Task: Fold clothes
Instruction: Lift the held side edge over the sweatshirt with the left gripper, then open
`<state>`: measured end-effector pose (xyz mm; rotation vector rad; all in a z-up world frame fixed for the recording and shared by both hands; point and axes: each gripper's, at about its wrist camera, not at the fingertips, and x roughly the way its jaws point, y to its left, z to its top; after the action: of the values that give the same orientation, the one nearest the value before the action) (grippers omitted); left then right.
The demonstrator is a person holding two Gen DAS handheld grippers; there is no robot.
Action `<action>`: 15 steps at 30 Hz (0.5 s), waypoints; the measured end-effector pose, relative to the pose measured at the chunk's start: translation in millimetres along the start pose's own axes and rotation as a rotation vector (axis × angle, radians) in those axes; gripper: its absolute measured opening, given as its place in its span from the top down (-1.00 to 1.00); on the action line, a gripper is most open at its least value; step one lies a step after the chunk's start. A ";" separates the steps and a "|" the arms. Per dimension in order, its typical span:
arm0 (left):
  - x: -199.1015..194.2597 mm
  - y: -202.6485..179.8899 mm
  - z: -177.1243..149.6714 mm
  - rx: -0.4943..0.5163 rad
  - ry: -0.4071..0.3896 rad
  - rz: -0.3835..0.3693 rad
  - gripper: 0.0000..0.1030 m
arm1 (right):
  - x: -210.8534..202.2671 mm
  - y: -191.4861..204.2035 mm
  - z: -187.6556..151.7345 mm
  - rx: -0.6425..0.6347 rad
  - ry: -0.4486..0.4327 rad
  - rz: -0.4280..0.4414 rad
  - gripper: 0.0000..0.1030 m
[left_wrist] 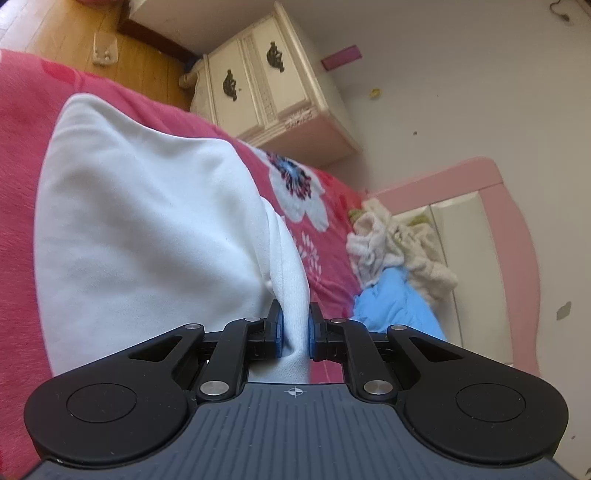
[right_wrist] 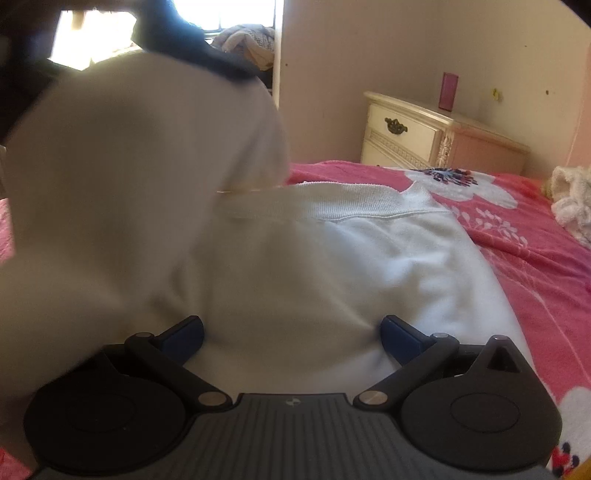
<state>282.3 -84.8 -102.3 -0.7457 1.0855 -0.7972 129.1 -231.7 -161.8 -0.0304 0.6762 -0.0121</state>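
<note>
A white sweatshirt (left_wrist: pixel 147 229) lies on the pink flowered bedspread (left_wrist: pixel 22 184). My left gripper (left_wrist: pixel 295 328) is shut on a pinched fold of its white fabric, which runs up between the blue pads. In the right wrist view a blurred flap of the same sweatshirt (right_wrist: pixel 140 166) is lifted at the left, with a dark gripper body (right_wrist: pixel 192 48) at its top edge. The rest of the garment (right_wrist: pixel 406 266) lies flat, its ribbed hem (right_wrist: pixel 351 208) across the middle. My right gripper (right_wrist: pixel 291 332) stands wide open, low over the cloth, its pads apart on either side of a soft bulge.
A cream nightstand (left_wrist: pixel 266 85) stands beside the bed on the wooden floor (left_wrist: pixel 74 33). A cream pile of clothes (left_wrist: pixel 399 243) and a light blue garment (left_wrist: pixel 395 306) sit by the pink headboard (left_wrist: pixel 517 240). More bedspread (right_wrist: pixel 535 266) shows to the right of the sweatshirt.
</note>
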 end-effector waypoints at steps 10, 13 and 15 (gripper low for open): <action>36.0 5.0 -13.4 0.032 0.104 0.053 0.72 | -44.5 -30.4 -16.6 0.023 -0.021 -0.018 -1.00; 46.1 12.3 -20.2 0.004 0.155 0.075 0.43 | -56.4 -39.0 -23.0 0.061 -0.021 0.002 -1.00; 46.6 16.4 -23.7 -0.036 0.169 0.055 0.20 | -59.3 -42.0 -26.9 0.083 -0.005 0.018 -1.00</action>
<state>274.9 -119.0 -144.5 -0.6848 1.2702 -0.8064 66.0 -273.0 -144.3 0.0560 0.6703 -0.0226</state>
